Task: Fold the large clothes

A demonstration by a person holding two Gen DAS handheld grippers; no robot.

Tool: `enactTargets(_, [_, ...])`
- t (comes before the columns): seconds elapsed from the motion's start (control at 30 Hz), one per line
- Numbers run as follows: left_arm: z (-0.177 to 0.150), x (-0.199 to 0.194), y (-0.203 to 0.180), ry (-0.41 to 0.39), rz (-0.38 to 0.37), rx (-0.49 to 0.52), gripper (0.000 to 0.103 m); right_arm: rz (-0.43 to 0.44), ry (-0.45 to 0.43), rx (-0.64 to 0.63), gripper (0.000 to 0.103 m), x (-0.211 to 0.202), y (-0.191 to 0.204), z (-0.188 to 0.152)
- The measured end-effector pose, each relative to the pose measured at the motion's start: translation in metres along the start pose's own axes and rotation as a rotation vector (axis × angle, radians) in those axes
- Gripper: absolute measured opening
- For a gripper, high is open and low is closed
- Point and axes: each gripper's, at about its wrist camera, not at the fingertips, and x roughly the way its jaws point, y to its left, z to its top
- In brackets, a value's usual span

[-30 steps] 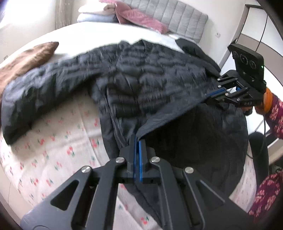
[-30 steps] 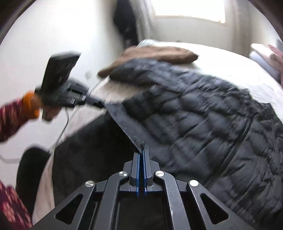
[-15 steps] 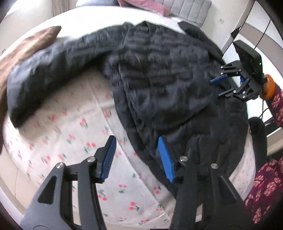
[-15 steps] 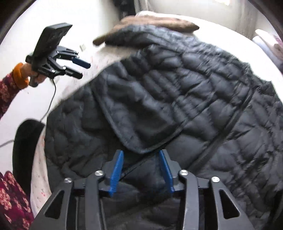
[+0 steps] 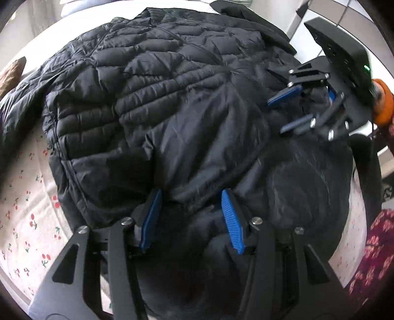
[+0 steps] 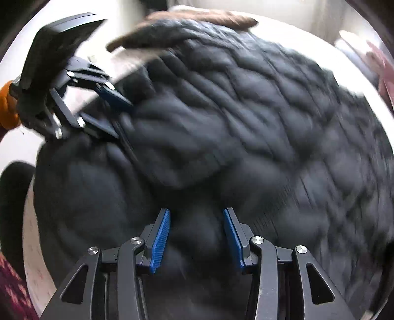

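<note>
A black quilted puffer jacket [image 5: 172, 98] lies spread on the bed, one front panel folded over the body. It fills the blurred right wrist view [image 6: 246, 110] too. My left gripper [image 5: 189, 199] is open, low over the jacket's near hem, with fabric bulging between its blue pads. My right gripper [image 6: 197, 219] is open just above the jacket; it also shows in the left wrist view [image 5: 280, 114] at the jacket's right edge. The left gripper shows in the right wrist view [image 6: 118, 115] at the far left.
The bed sheet [image 5: 22, 197] is white with small red cherries. A brown pillow [image 6: 197, 18] lies beyond the jacket. A white wall and cabinet [image 5: 320, 14] stand at the bed's right. The person's floral sleeve [image 5: 374, 246] is at the lower right.
A second ago both grippers were shut on the jacket's front edge, holding it up. They opened and let the panel drop onto the body. Both have since moved lower, onto the jacket.
</note>
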Motion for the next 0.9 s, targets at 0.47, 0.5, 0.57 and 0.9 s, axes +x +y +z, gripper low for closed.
enactTargets(0.47, [0.108, 0.016, -0.108, -0.016, -0.072, 0.165, 0.054, -0.170, -0.127, 0.505, 0.064, -0.098, -0.178, -0.113])
enactTargets(0.5, [0.121, 0.027, -0.116, -0.009, -0.084, 0.184, 0.054, -0.169, -0.118, 0.549, 0.064, -0.094, -0.192, -0.117])
enactTargets(0.57, [0.152, 0.054, -0.140, 0.022, -0.115, 0.225, 0.054, -0.145, -0.113, 0.617, 0.064, -0.086, -0.208, -0.124])
enactTargets(0.9, [0.211, 0.134, -0.180, 0.176, -0.177, 0.366, 0.054, -0.084, -0.068, 0.732, 0.051, -0.042, -0.242, -0.131])
